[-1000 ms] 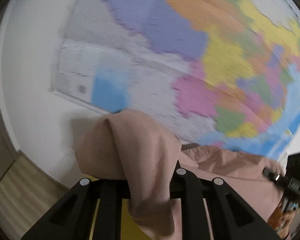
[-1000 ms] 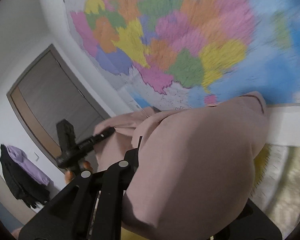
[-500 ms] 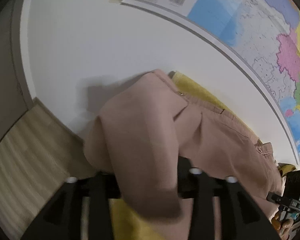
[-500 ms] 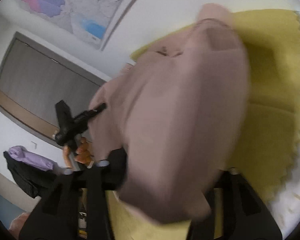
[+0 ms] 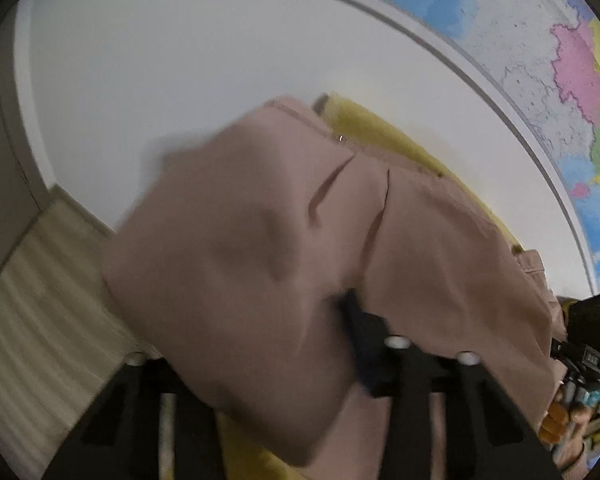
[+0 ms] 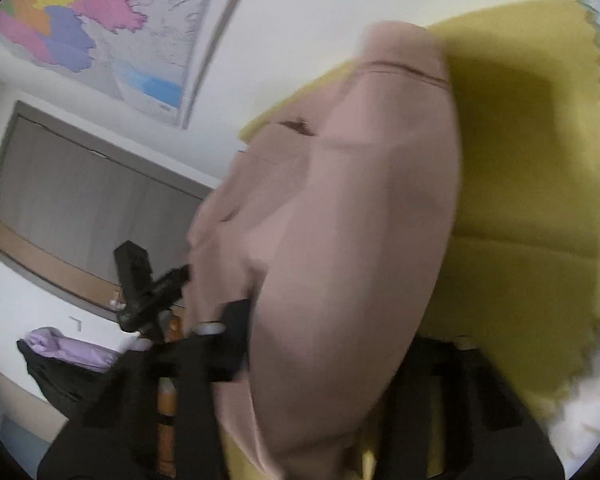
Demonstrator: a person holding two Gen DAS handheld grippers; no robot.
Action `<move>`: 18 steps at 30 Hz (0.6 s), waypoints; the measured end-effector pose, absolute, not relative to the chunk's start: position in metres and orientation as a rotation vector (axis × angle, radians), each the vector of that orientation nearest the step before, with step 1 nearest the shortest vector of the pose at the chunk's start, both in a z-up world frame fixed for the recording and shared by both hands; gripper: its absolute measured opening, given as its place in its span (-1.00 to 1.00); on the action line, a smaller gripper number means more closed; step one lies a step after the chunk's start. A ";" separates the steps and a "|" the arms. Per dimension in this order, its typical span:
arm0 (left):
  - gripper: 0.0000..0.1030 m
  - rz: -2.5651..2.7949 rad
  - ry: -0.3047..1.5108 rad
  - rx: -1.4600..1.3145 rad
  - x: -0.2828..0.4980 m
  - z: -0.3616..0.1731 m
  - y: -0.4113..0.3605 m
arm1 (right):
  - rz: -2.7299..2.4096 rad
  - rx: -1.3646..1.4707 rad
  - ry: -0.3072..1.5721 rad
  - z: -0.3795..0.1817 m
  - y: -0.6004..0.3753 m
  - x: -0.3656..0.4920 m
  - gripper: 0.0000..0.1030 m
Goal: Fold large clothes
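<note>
Left wrist view: the dusty-pink woven cotton garment [image 5: 260,248], matte and soft with a stitched waistband and pocket slits, billows in a broad fold over the left gripper [image 5: 284,344]. Its far edge lies along a mustard-yellow cloth [image 5: 380,128] that runs up to a plain white wall [image 5: 180,60]. One black plastic finger [image 5: 360,320] shows, pressed against the fabric; the other is buried under the fold. The jaws have just been closing with the pink cloth between them, and they appear clamped on it. To the left, past the garment's drooping edge, there is open pale wood-grain floor [image 5: 40,340]. A glossy coloured wall map [image 5: 560,100] with a grey frame edge curves across the upper right. At the right border sits the other black gripper [image 5: 588,336], close to the garment's end.

Right wrist view: the same pink garment [image 6: 340,220] bulges over the right gripper [image 6: 320,332], its hemmed corner reaching onto the yellow cloth [image 6: 520,160], whose zigzag pinked edge runs down the right side, leaving free cloth beside the garment. A black finger [image 6: 236,320] presses the fabric's left side; these jaws too have just been closing on the pink cloth. The left gripper [image 6: 148,288] sits at the garment's left. Behind are a grey panelled door [image 6: 80,200] and dark and lilac clothes [image 6: 60,356] in a heap.
</note>
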State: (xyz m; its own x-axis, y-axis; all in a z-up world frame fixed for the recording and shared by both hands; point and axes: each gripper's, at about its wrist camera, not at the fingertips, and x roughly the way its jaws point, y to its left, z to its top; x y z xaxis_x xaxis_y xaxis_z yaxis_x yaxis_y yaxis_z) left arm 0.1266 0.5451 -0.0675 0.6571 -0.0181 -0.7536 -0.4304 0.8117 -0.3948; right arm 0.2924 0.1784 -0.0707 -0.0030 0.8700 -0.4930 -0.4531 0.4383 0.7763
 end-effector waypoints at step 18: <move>0.33 0.419 0.850 -0.361 0.111 -0.047 0.532 | 0.960 0.211 1.111 -0.043 0.176 0.265 0.21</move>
